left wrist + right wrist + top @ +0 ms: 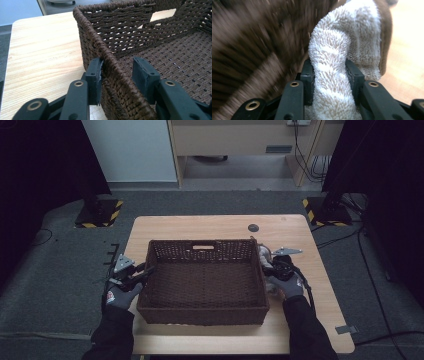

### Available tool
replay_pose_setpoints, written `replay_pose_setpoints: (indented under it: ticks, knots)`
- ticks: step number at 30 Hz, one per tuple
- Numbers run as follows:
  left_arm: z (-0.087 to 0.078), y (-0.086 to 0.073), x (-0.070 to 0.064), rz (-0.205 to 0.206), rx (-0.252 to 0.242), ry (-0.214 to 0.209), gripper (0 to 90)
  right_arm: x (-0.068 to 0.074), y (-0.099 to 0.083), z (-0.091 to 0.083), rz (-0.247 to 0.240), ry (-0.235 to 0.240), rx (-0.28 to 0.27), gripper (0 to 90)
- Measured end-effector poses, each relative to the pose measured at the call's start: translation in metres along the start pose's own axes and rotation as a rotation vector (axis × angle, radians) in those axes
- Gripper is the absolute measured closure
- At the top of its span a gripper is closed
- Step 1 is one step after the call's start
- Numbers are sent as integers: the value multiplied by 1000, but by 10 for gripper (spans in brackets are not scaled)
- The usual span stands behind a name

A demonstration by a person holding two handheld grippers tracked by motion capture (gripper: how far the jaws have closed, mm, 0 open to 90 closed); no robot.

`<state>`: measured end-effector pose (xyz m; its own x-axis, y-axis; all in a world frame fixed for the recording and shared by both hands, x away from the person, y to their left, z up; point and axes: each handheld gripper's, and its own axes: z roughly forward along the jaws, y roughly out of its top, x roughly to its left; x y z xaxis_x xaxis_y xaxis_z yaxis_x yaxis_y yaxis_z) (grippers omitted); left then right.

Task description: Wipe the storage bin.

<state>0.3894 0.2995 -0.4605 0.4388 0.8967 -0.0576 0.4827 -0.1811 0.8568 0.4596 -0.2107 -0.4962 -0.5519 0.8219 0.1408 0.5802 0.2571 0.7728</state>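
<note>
Left hand-held gripper point(117, 75) is straddling the basket point(160, 57) wall, jaws open, one pad outside touching the weave, the other inside standing clear. Right hand-held gripper point(329, 75) is clamping a fluffy white-and-brown towel point(347, 42) at the basket's right side, over the counter point(300, 227); the basket is lying immediately left of it. No legible writing is showing.

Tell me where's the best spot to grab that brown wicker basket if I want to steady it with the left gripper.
Grip the basket by its left side wall's rolled rim, coming in over the top from the table's left. The wall stands upright and thin, so the left gripper can straddle it, one jaw outside and one inside, as it does now with its jaws open.
</note>
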Motion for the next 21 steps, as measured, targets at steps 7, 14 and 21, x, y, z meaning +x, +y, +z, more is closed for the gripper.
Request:
replay_pose_setpoints:
  ticks: [7,14,21]
  knots:
    - [0,0,0,5,1,0,584,-1,24,-39,45,40,-301,664]
    - [0,0,0,6,0,-3,581,-5,22,-21,19,28,-236,666]
    - [0,0,1,0,-3,-11,573,-12,2,16,13,17,-55,666]
